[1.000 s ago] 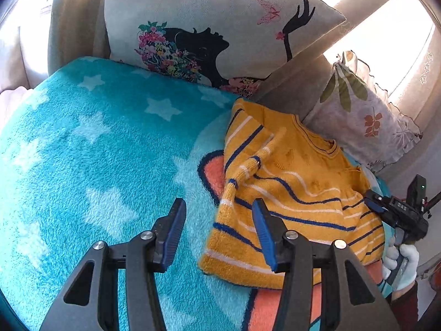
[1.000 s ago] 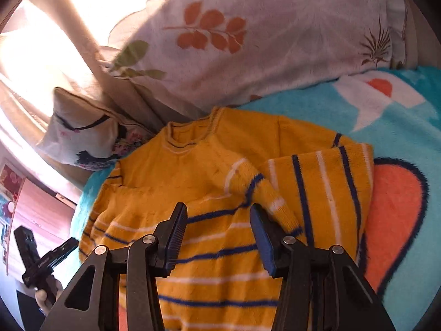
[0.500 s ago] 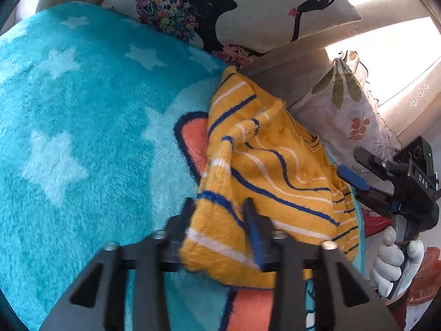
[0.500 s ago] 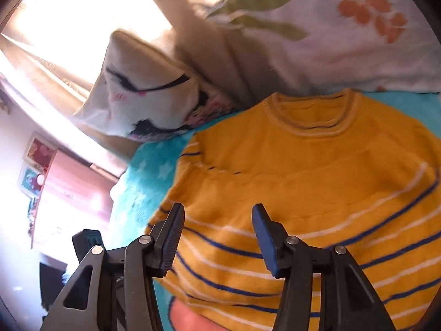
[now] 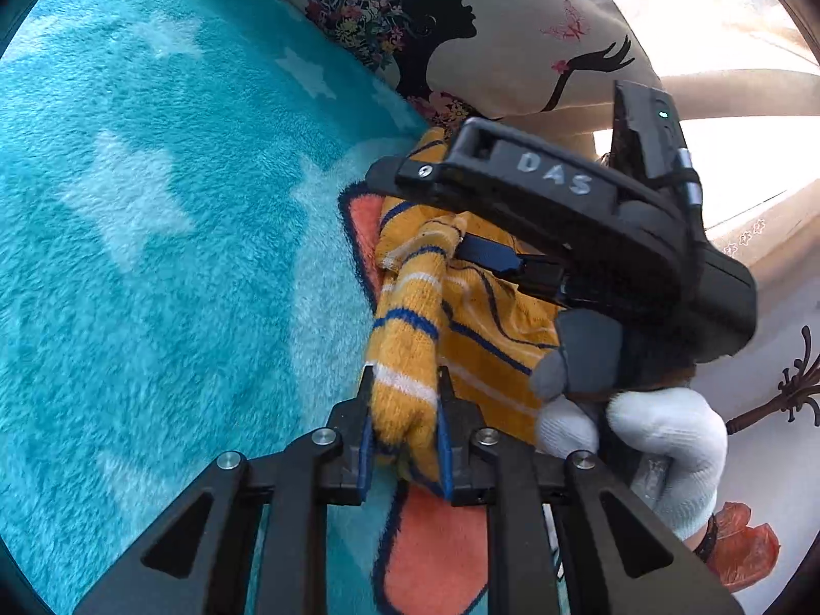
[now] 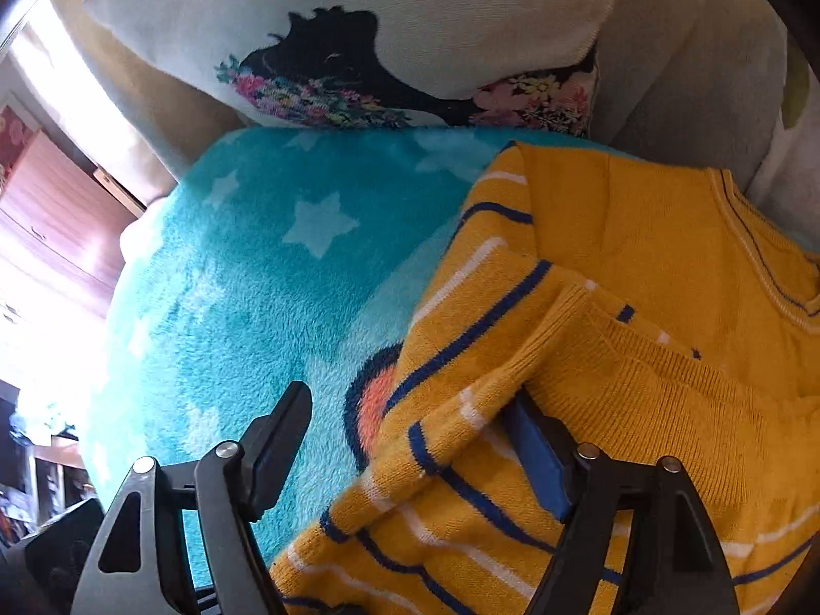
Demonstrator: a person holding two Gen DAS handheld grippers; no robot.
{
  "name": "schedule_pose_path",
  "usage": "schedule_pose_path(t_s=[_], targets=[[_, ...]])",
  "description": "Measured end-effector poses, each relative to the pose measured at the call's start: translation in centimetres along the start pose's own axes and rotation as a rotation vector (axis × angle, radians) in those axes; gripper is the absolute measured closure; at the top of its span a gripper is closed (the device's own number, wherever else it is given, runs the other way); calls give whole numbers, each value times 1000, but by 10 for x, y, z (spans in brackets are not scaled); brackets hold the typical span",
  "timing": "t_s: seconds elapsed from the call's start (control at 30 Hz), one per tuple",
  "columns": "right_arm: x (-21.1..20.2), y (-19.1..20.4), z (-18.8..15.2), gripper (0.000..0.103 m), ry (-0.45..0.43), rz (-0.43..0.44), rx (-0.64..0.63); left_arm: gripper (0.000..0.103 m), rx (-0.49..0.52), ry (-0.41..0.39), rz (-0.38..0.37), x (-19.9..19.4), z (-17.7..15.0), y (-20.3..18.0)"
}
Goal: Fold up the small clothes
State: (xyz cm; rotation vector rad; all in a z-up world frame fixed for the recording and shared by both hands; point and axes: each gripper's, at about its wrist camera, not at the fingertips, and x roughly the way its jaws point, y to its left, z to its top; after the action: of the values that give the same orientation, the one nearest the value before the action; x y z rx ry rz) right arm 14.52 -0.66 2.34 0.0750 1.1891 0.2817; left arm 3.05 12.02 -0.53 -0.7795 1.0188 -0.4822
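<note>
Sweater: we see a mustard-yellow knit sweater [image 6: 640, 266] with navy and white stripes and a ribbed neckline, lying on the turquoise star blanket [image 6: 266, 266] near the silhouette pillow [image 6: 389, 36], partly over an orange patch outlined in navy.
Sweater shape: one striped sleeve is folded across the body; a hem edge is bunched and raised.
Left gripper: our left gripper [image 5: 402, 425] is pressed onto a thick roll of the striped hem, blue pads on both sides of the cloth.
Right gripper: our right gripper [image 6: 410, 441] stands spread wide; its right pad is tucked under a raised knit fold, its left finger is over bare blanket.
Right hand: in the left wrist view a white-gloved hand [image 5: 661, 441] grips the black handle marked DAS, reaching over the sweater just beside the left gripper.
Change: half a second ago the left gripper was only closing around the hem and the right gripper stood further off; now it is clamped and the right has come close.
</note>
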Motion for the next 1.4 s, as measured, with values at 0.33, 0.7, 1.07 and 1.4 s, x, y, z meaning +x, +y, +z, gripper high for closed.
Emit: schedule_pose_path(t_s=[0.33, 0.7, 1.07, 1.4], targets=[[19, 44, -23, 52, -79, -325, -274, 69, 36, -97, 84, -76, -18, 10], [-110, -58, -34, 91, -255, -86, -73, 67, 92, -71, 123, -71, -31, -21], [-225, -277, -138, 92, -376, -161, 294, 66, 197, 45, 131, -9, -53, -78], [-244, -341, -203, 61, -431, -42, 436, 62, 308, 134, 151, 32, -80, -122]])
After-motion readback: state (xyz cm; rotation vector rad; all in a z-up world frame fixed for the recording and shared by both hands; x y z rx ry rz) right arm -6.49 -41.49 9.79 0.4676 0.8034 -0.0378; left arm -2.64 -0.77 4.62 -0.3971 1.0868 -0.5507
